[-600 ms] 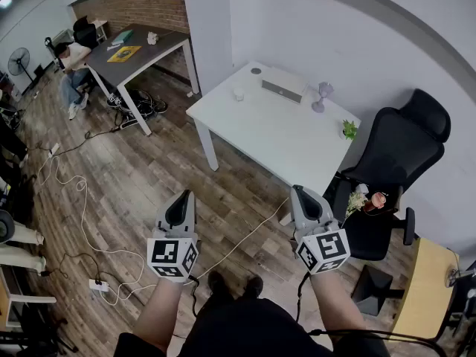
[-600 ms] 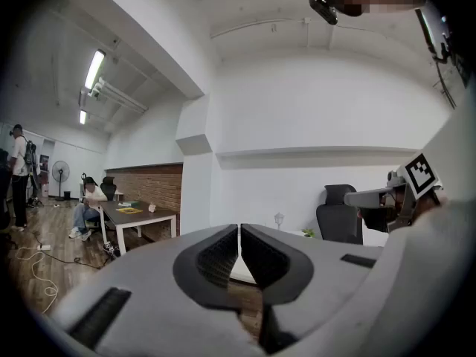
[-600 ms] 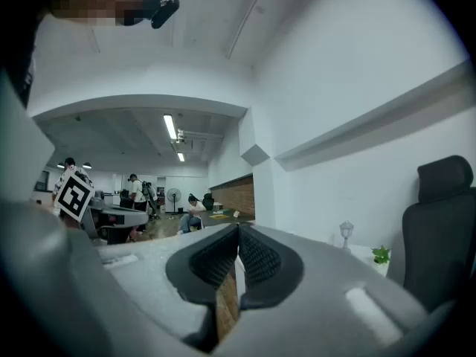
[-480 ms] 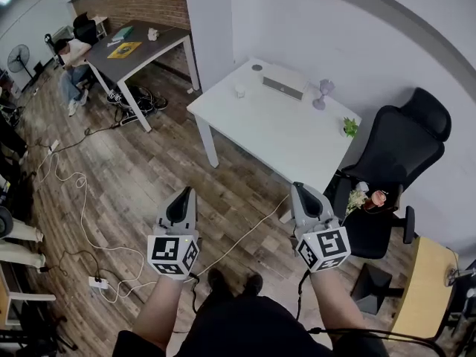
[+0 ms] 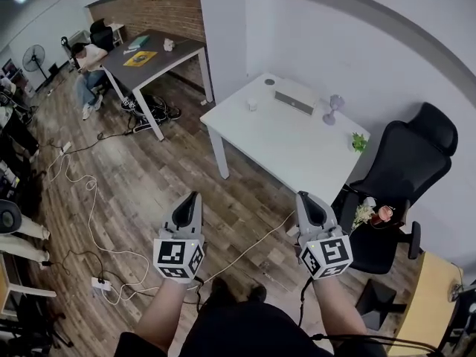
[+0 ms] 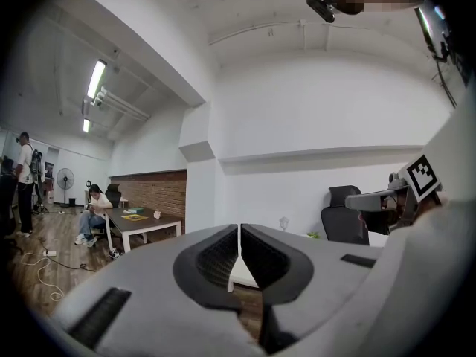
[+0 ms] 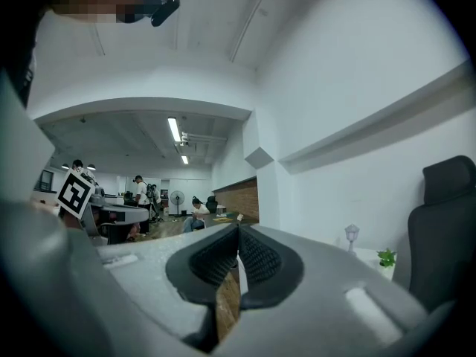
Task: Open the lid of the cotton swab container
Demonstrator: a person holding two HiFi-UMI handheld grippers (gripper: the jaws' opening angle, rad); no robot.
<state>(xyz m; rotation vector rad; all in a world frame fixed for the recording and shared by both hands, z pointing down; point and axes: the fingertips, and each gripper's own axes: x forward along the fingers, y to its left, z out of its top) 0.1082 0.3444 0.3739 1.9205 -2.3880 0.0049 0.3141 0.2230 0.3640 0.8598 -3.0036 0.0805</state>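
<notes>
I hold both grippers low in front of me, over the wooden floor and well short of the white table [image 5: 282, 143]. The left gripper [image 5: 195, 198] has its jaws pressed together with nothing between them, as the left gripper view [image 6: 238, 233] also shows. The right gripper [image 5: 303, 197] is likewise shut and empty [image 7: 238, 235]. On the far part of the table stand a small white container [image 5: 253, 104] and a small round item [image 5: 269, 82]. At this distance I cannot tell which of them holds cotton swabs.
A grey flat box [image 5: 294, 103], a small lamp [image 5: 333, 108] and a potted plant [image 5: 359, 142] sit on the table. A black office chair [image 5: 398, 177] stands to its right. Cables and a power strip [image 5: 99, 282] lie on the floor at left. A person sits at a dark desk [image 5: 152, 58].
The head view has shifted, so the table and desk now sit a little further right and lower in the picture. Both grippers stay shut and side by side.
</notes>
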